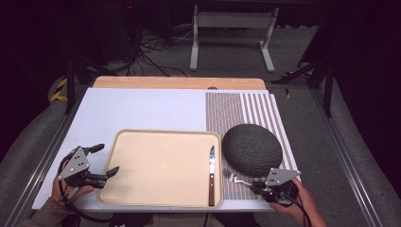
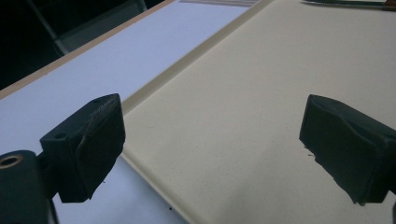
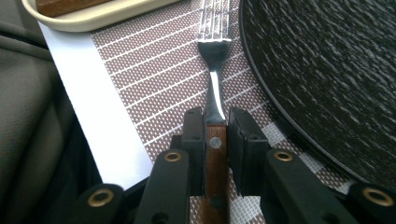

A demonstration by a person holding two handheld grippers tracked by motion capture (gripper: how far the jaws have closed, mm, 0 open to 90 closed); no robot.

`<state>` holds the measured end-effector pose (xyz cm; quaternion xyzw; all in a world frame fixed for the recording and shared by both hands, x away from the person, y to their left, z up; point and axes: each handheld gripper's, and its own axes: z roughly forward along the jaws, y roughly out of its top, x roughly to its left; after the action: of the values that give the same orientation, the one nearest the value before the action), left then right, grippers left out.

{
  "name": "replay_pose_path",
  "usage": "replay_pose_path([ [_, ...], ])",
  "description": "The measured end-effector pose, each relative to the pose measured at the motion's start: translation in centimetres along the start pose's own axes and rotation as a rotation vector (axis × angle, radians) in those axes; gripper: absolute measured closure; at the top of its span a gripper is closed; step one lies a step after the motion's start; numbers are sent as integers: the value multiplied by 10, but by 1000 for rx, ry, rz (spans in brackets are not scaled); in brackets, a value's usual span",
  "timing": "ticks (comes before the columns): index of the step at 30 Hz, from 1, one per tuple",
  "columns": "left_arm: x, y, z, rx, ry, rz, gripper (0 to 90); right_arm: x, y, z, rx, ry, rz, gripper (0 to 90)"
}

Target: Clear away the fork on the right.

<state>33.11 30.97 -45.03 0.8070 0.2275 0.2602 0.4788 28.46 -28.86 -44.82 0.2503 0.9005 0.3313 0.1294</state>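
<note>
Lying on the striped placemat [image 3: 140,93] just beside the dark round plate [image 3: 327,70], the fork [image 3: 215,79] points its long axis straight away from the right gripper [image 3: 215,140], whose jaws are clamped on its wooden handle. The left gripper [image 2: 210,140], jaws apart and empty, hovers at the tray [image 2: 261,93] edge, well apart from the fork; the knife [image 1: 212,175] appears to rest inside the tray.

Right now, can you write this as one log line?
right gripper: shut on fork handle | left gripper: open over tray | knife: in tray

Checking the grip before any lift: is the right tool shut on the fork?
Shut: the right tool has both pads against the wooden handle of the fork, which lies on the striped mat.
</note>
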Motion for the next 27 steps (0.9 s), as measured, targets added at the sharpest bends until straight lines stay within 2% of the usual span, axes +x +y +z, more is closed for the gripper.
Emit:
replay_pose_path([
  [9, 0, 0, 0, 2, 2, 3, 78, 1, -2, 0, -22, -6, -7, 784],
  [13, -1, 0, 0, 0, 2, 0, 78, 3, 0, 1, -25, -32, -12, 785],
  [16, 0, 0, 0, 1, 1, 1, 78, 6, 2, 1, -46, -30, -11, 785],
  [20, 0, 0, 0, 2, 0, 2, 78, 11, 6, 0, -60, -51, -24, 785],
  [27, -1, 0, 0, 1, 3, 3, 77, 12, 8, -6, -110, -66, -14, 785],
])
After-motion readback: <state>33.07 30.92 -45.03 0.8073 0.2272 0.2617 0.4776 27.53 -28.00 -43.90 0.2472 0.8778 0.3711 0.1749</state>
